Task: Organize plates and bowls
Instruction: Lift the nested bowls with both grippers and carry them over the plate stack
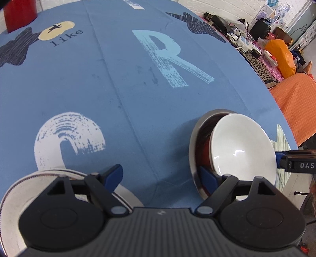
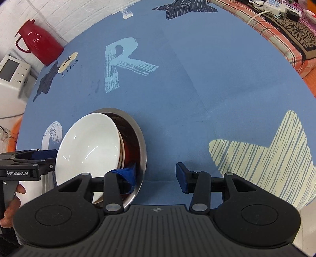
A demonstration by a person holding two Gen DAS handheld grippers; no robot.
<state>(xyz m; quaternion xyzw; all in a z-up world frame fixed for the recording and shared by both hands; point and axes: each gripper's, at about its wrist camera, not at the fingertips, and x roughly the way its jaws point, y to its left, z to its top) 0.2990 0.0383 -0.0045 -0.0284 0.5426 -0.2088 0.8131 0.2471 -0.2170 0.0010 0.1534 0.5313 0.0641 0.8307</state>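
Bowls sit nested on the blue-clothed desk (image 1: 122,83). In the left wrist view, a white bowl (image 1: 243,144) leans tilted inside a steel bowl (image 1: 194,150), with something red-brown showing between the two. The stack lies right of centre, near a pale star print at the cloth's edge. The left gripper (image 1: 164,176) hangs low over the cloth with its jaws spread wide and nothing between them; its right blue finger pad (image 1: 207,179) is at the near rim of the steel bowl, though contact cannot be told. Under its left finger lies a white plate (image 1: 15,199) with a ridged rim. The right gripper (image 1: 296,160) reaches in from the right edge, level with the white bowl's rim. A large pale "R" is printed farther back on the cloth, and a red jug (image 1: 19,13) stands at the far left corner.

From the right wrist view, the same white bowl (image 2: 88,146) tilts in the steel bowl (image 2: 141,146), left of centre. The right gripper (image 2: 156,177) has its jaws spread; its left blue pad (image 2: 128,174) sits over the steel bowl's inner near edge, while the right pad stands over bare cloth. The left gripper (image 2: 33,160) comes in from the left beside the white bowl, a hand (image 2: 11,205) holding its grip. The red jug (image 2: 39,42) stands far back left, beside a white appliance (image 2: 11,73).
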